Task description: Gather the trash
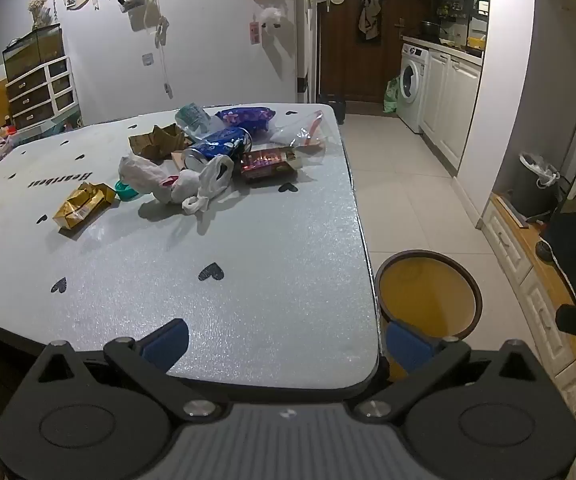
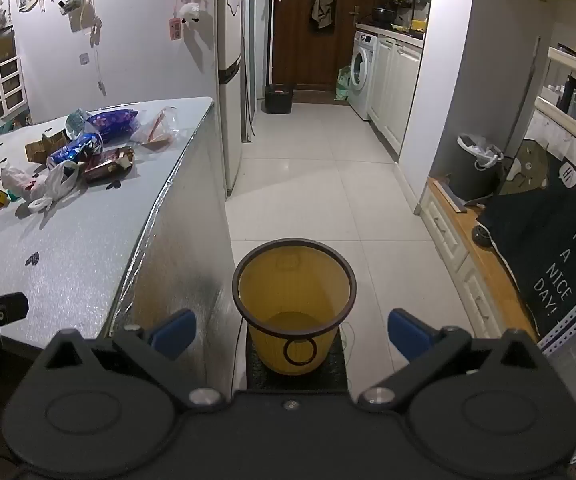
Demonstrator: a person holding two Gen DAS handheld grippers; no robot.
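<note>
Both tools spread as wide as they go and gripping nothing: left gripper (image 1: 285, 346) low in its frame above the near edge of the table (image 1: 247, 280), right gripper (image 2: 292, 334) low in its frame, hanging over floor with the yellow bin (image 2: 294, 300) showing between its blue pads. Trash heaped in the upper-middle of the left view, well apart from the left tool and straight ahead up-frame: gold wrapper (image 1: 81, 204) nearest and leftmost, white plastic bag (image 1: 195, 182) at the centre, blue can (image 1: 217, 148) lying on its side with its long axis running up-right, brown snack packet (image 1: 267, 164) to the right, purple pouch (image 1: 247, 116) and clear zip bag (image 1: 302, 132) at the far side. Seen from the right view, the same heap pushed into the upper left of the frame, off to the side and farther away, so likely a job for the left tool first, with a forward reach up-frame. Bin at lower right in the left view, half hidden behind the table's corner; in the right view shown whole, rim round and interior apparently empty, standing on a dark mat tight beside the table's foil-clad side. Nothing yet collected, by the look of it.
</note>
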